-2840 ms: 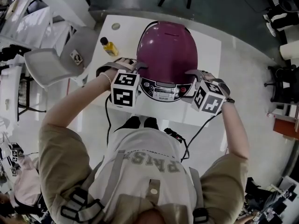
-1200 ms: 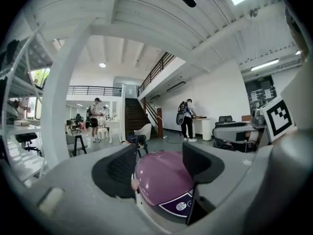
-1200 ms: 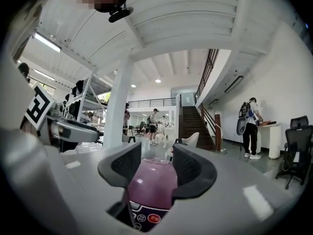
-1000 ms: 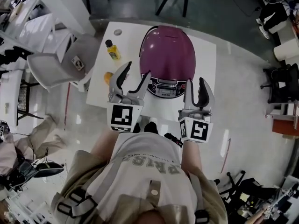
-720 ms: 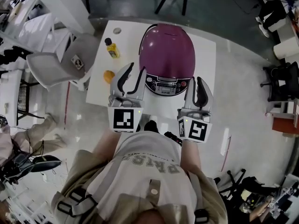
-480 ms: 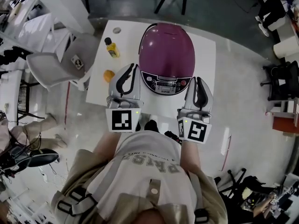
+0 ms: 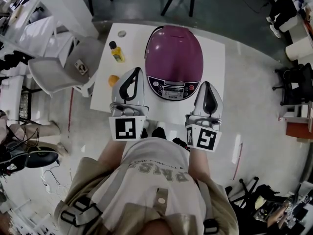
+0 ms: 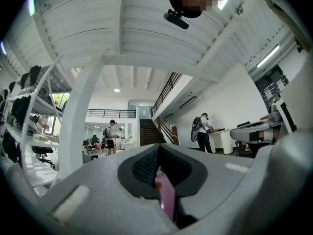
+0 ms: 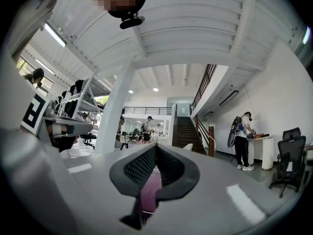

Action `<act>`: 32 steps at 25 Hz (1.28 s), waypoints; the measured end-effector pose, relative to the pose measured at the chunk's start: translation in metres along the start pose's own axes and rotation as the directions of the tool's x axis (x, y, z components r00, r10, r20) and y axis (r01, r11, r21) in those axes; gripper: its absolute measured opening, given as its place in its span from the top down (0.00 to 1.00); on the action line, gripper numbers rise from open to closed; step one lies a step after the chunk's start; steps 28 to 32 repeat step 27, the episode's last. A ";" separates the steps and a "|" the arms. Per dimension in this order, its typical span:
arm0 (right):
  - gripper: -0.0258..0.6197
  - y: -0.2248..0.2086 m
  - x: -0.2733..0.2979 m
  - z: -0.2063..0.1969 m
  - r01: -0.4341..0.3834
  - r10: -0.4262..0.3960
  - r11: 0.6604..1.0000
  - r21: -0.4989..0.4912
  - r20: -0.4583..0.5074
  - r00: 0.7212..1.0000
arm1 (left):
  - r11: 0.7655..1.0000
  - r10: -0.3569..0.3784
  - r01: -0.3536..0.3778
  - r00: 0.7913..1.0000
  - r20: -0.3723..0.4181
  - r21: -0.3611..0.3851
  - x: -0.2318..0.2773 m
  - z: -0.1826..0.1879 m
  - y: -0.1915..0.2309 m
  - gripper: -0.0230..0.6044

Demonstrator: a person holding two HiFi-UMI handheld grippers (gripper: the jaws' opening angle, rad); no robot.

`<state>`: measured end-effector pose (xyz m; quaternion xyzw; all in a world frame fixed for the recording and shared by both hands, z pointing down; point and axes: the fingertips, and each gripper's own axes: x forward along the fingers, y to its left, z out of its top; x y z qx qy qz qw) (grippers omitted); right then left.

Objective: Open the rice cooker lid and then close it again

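The white table (image 7: 215, 58) carries the purple rice cooker (image 7: 174, 65), its lid (image 7: 174, 43) shut. The left gripper (image 7: 135, 72) hovers by the cooker's front-left and the right gripper (image 7: 208, 85) by its front-right. Both pairs of jaws, just closed, are together on nothing. A yellow bottle (image 7: 116, 51) stands left of the cooker.

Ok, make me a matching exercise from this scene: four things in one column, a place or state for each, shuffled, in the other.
1. rice cooker lid
2. yellow bottle
3. left gripper
4. cap

a. lying on the chair
b. jaws together, holding nothing
c. closed, purple
d. standing on the table

Pairs: 1-c, 2-d, 3-b, 4-a
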<state>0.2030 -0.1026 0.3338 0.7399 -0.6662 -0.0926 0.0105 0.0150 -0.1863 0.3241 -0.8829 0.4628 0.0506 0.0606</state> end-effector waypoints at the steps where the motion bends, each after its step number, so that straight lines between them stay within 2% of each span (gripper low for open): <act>1: 0.96 0.000 0.000 0.001 0.003 -0.003 1.000 -0.003 0.009 1.000 | 1.000 -0.001 0.001 1.000 0.008 0.003 0.000 0.001 0.000 0.94; 7: 0.96 0.002 -0.003 0.011 0.011 -0.008 0.999 -0.042 0.062 0.998 | 1.000 -0.001 0.001 1.000 0.025 0.014 0.001 0.006 0.001 0.94; 32: 0.96 0.003 0.000 0.018 0.008 -0.003 0.997 -0.076 0.076 0.997 | 0.999 -0.020 0.019 0.999 0.025 0.048 0.002 0.006 0.004 0.95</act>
